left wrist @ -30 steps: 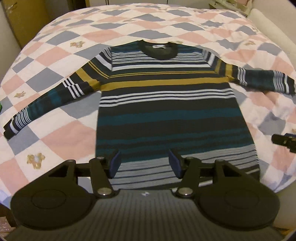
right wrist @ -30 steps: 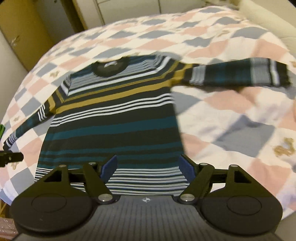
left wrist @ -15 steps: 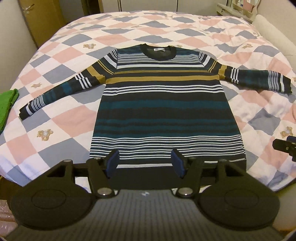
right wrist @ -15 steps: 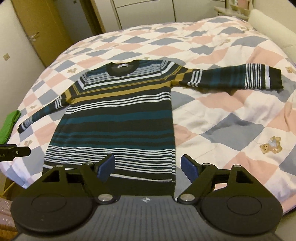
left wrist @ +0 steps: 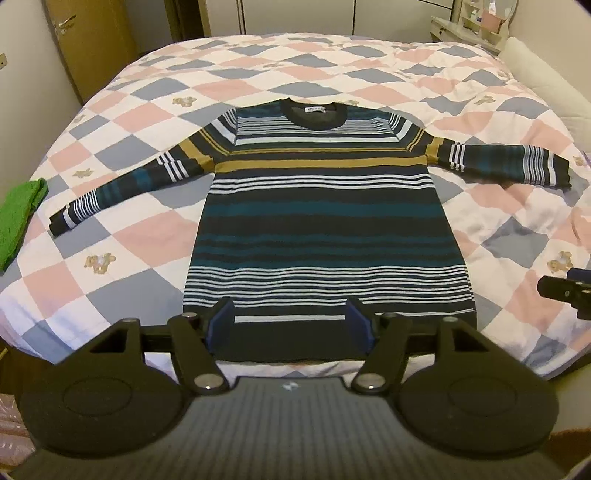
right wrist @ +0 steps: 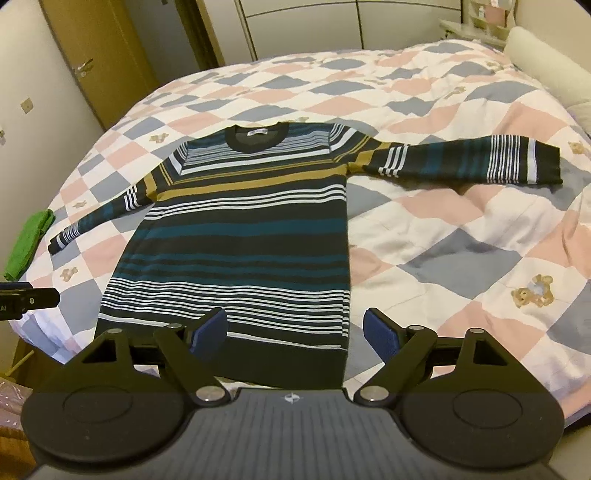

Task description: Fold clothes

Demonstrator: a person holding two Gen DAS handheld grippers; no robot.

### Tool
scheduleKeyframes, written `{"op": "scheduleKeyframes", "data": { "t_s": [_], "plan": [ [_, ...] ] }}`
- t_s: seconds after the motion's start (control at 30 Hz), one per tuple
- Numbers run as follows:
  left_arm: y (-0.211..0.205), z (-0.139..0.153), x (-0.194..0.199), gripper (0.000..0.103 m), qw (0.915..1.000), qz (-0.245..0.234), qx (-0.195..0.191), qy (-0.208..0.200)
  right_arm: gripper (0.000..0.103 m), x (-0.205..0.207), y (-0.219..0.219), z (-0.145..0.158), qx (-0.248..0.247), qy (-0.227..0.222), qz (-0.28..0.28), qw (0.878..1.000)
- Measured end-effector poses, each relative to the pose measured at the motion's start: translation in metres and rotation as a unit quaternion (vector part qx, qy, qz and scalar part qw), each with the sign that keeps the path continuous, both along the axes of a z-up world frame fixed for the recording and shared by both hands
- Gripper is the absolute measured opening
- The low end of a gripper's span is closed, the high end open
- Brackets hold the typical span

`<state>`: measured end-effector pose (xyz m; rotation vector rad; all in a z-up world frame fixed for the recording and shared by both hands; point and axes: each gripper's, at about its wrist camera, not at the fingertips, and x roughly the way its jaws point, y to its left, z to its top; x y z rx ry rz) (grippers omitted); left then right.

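A striped sweater (left wrist: 325,229) (right wrist: 243,236) in black, teal, white and mustard lies flat, face up, on the bed with both sleeves spread out and its collar at the far end. My left gripper (left wrist: 291,325) hangs open above the middle of the hem, nothing between its blue pads. Over the hem's right corner my right gripper (right wrist: 295,332) stands open and empty as well. Each gripper's tip shows at the edge of the other's view.
The bed carries a pink, grey and white checked quilt (left wrist: 147,236) (right wrist: 461,258) with small bear prints. A green cloth (left wrist: 18,214) (right wrist: 29,240) lies at the bed's left edge. Wooden doors (right wrist: 96,55) stand at the back left, a shelf (left wrist: 476,26) at the back right.
Both grippers have pulled back and up from the sweater, so the whole garment and its hem now show. The sweater has not moved.
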<state>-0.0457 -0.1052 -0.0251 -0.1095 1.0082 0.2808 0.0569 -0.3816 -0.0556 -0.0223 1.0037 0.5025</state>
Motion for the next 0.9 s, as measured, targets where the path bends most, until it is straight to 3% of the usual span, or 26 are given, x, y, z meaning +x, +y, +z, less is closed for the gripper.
{"op": "scheduleKeyframes", "data": {
  "t_s": [0.27,0.53,0.7,0.9],
  "plan": [
    [0.0,0.001,0.005,0.064,0.9999,-0.014,0.001,0.007,0.083,-0.003,-0.004,-0.004,0.001,0.016,-0.01,1.0],
    [0.028,-0.023,0.007,0.064,0.9996,-0.007,-0.014,0.025,0.084,0.006,0.017,-0.022,-0.012,0.034,-0.013,0.999],
    [0.07,-0.035,0.015,0.064,0.9991,0.014,-0.027,0.03,0.084,0.023,0.059,-0.028,-0.02,0.032,0.011,0.999],
    [0.148,-0.048,0.038,0.064,0.9975,0.038,-0.046,0.038,0.082,0.055,0.146,-0.038,-0.029,0.028,0.06,0.997]
  ]
}}
